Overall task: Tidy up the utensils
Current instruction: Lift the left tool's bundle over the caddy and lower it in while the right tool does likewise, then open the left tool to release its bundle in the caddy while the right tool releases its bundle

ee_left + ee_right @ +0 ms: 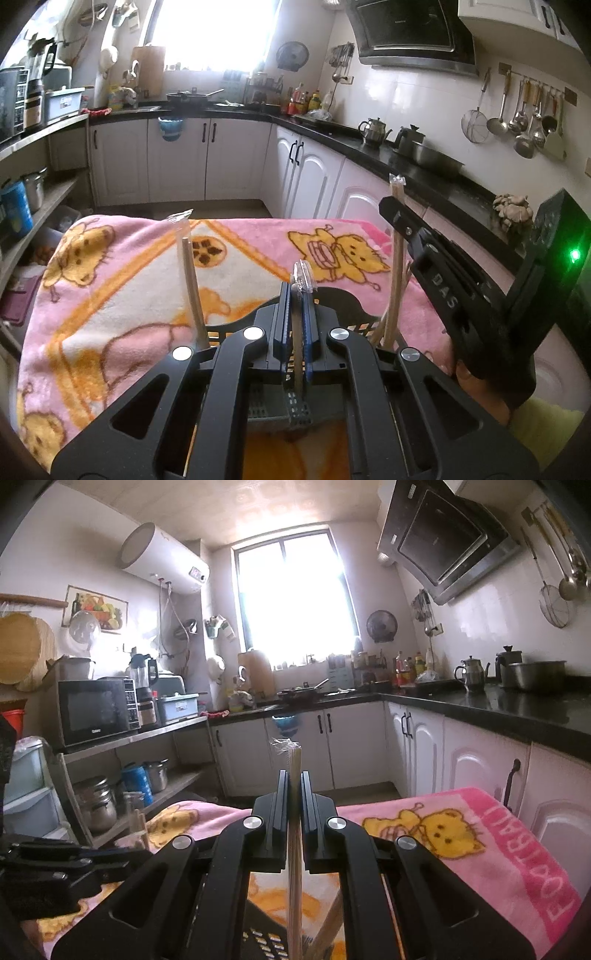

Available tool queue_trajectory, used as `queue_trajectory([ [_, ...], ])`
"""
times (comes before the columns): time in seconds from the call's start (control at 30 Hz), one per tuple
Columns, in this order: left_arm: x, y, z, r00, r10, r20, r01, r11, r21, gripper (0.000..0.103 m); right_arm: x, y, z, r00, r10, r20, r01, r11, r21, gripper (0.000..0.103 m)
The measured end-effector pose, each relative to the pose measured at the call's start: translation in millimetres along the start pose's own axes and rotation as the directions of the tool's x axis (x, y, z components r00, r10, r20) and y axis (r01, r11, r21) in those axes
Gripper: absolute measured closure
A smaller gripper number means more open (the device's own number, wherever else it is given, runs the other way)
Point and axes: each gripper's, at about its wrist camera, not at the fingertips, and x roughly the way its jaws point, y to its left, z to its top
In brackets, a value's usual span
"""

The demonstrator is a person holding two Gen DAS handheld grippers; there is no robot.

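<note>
Standing upright, plastic-wrapped wooden chopsticks (pixel 297 317) in black basket (pixel 332 299).

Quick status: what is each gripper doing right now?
Left gripper: shut on a wrapped chopstick pair.
Right gripper: shut on another wrapped chopstick pair.

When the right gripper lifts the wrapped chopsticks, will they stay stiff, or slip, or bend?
The wrapped chopsticks look like thin straight wood, so they probably stay stiff and feel light. Their clear plastic sleeve looks smooth, so they may slide in the right gripper, which pinches them at one narrow place. Standing upright in the black basket, they would likely tip or lean if released.
</note>
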Motion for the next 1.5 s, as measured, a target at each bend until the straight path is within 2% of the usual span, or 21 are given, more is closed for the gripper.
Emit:
queue_trajectory([
  [0.27,-6.9,7.1,-2.8,1.0,0.009,-0.001,-0.009,1.0,-0.019,0.101,-14.0,-0.4,-7.4,0.999,0.042,-0.017,-0.042,0.999,0.017,0.095],
  [0.53,-12.0,19.8,-8.0,1.0,0.013,-0.022,-0.015,0.998,-0.057,0.101,-28.6,-8.7,-9.8,0.994,0.076,-0.081,-0.067,0.992,0.103,0.095],
  [0.8,-18.4,19.5,-14.2,1.0,0.014,-0.026,-0.015,0.998,-0.057,0.101,-36.4,-10.9,-13.4,0.982,0.086,-0.166,-0.063,0.988,0.139,0.095],
  [0.9,-19.8,20.1,-15.1,1.0,0.016,-0.024,-0.017,0.998,-0.057,0.101,-42.7,-10.2,-13.3,0.981,0.094,-0.171,-0.069,0.987,0.145,0.09],
  [0.97,-23.3,20.8,-16.2,1.0,0.019,-0.023,-0.02,0.998,-0.06,0.1,-45.2,-9.0,-12.2,0.979,0.089,-0.183,-0.065,0.988,0.137,0.084],
  [1.03,-25.3,21.7,-17.9,0.999,0.024,-0.026,-0.025,0.998,-0.06,0.096,-47.8,-10.8,-11.6,0.977,0.09,-0.193,-0.063,0.987,0.146,0.08],
  [1.17,-31.0,22.7,-19.2,0.999,0.032,-0.026,-0.034,0.997,-0.063,0.091,-54.5,-13.2,-8.2,0.975,0.089,-0.203,-0.06,0.987,0.147,0.077],
  [1.27,-37.2,21.5,-20.7,0.999,0.038,-0.024,-0.039,0.997,-0.061,0.082,-61.5,-14.5,-6.6,0.973,0.093,-0.21,-0.063,0.988,0.144,0.072],
  [1.37,-41.4,19.6,-22.8,0.999,0.041,-0.024,-0.042,0.997,-0.06,0.08,-67.3,-14.7,-5.0,0.972,0.093,-0.216,-0.065,0.989,0.135,0.071],
  [1.5,-49.8,18.6,-28.9,0.999,0.039,-0.023,-0.041,0.997,-0.07,0.071,-74.7,-14.7,-5.5,0.967,0.094,-0.235,-0.063,0.989,0.133,0.07],
])
